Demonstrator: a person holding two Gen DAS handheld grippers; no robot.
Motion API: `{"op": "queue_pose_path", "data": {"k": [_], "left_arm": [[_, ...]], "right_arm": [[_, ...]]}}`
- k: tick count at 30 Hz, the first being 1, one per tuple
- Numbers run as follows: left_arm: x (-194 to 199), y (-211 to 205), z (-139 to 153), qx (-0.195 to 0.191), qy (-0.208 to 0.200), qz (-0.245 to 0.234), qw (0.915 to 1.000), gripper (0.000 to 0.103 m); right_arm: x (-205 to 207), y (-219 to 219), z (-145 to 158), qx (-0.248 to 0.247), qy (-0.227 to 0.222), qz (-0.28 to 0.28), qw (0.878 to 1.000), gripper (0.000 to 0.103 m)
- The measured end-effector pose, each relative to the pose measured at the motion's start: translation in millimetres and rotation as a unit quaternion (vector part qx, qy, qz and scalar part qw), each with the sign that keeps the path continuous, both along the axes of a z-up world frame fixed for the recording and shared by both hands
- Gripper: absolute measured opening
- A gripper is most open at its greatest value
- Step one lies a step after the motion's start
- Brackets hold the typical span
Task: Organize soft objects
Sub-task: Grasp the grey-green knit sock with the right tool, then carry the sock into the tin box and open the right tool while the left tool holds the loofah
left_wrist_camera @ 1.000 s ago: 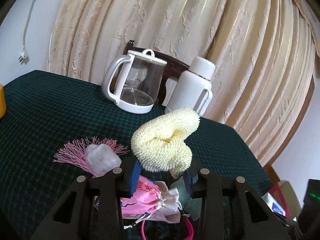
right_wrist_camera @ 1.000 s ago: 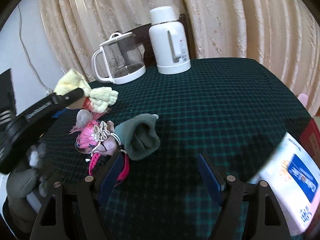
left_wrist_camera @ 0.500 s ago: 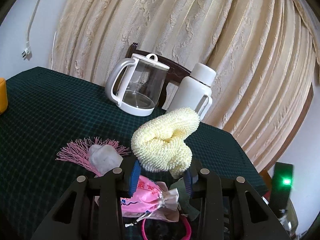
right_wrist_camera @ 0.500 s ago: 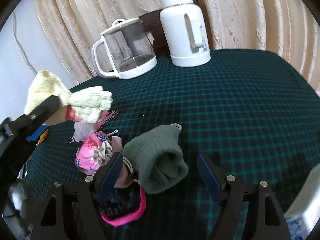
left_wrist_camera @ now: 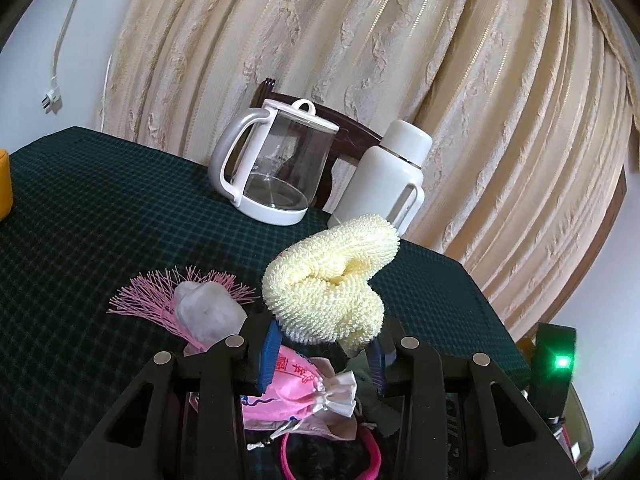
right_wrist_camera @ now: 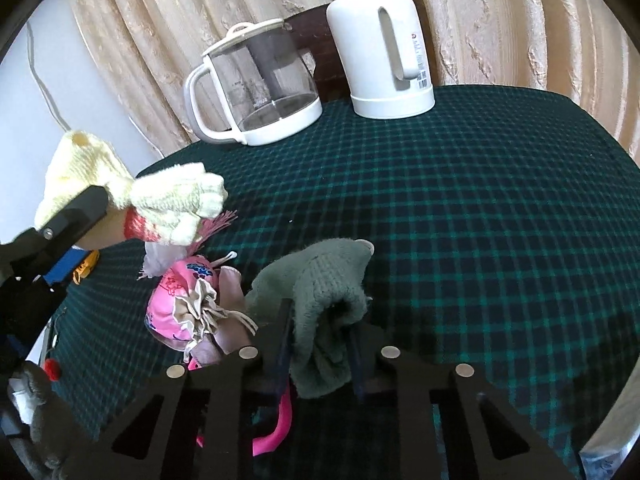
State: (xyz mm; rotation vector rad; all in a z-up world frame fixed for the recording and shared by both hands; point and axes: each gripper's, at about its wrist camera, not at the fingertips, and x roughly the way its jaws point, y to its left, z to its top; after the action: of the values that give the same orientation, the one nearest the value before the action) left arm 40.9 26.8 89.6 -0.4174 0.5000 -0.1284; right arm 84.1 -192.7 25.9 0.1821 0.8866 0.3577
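My left gripper (left_wrist_camera: 323, 354) is shut on a pale yellow fuzzy cloth (left_wrist_camera: 332, 284), held up above the table; in the right wrist view that cloth (right_wrist_camera: 176, 200) hangs at the left. A grey-green knitted sock (right_wrist_camera: 320, 280) lies on the table, and my right gripper (right_wrist_camera: 320, 344) is closing on it, its pads pressing the near end. Beside the sock lie a pink drawstring pouch (right_wrist_camera: 176, 300) and a pink band (right_wrist_camera: 280, 420). A pink tasselled piece with a white lump (left_wrist_camera: 204, 312) lies just past the pouch (left_wrist_camera: 288, 392).
A glass kettle (left_wrist_camera: 276, 176) and a white thermos (left_wrist_camera: 384, 176) stand at the back of the dark green checked tablecloth (right_wrist_camera: 480, 220), with a chair and curtain behind. An orange object (left_wrist_camera: 4, 184) sits at the left edge. A grey plush (right_wrist_camera: 36, 420) lies lower left.
My right gripper moved forward and down to the grey-green sock and its jaws closed around it. The left gripper kept still with the yellow cloth.
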Motion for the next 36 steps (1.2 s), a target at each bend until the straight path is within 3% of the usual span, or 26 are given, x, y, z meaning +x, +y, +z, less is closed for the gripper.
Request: {"op": "queue_pose_path", "data": {"k": [19,36], "left_arm": [[-0.5,-8.6,-2.9,0.006,0.002,-0.012,0.9999,0.038],[-0.2,-24.3,-6.8,0.018,0.008,-0.029,0.9994,0.038]], "right_arm": [[-32.6,-30.5,29.1,0.0,-0.059,-0.059,0.997,0.024],[-87.1,-98.3,50.7,-0.022,-0.101,-0.146,0.984,0.024]]}}
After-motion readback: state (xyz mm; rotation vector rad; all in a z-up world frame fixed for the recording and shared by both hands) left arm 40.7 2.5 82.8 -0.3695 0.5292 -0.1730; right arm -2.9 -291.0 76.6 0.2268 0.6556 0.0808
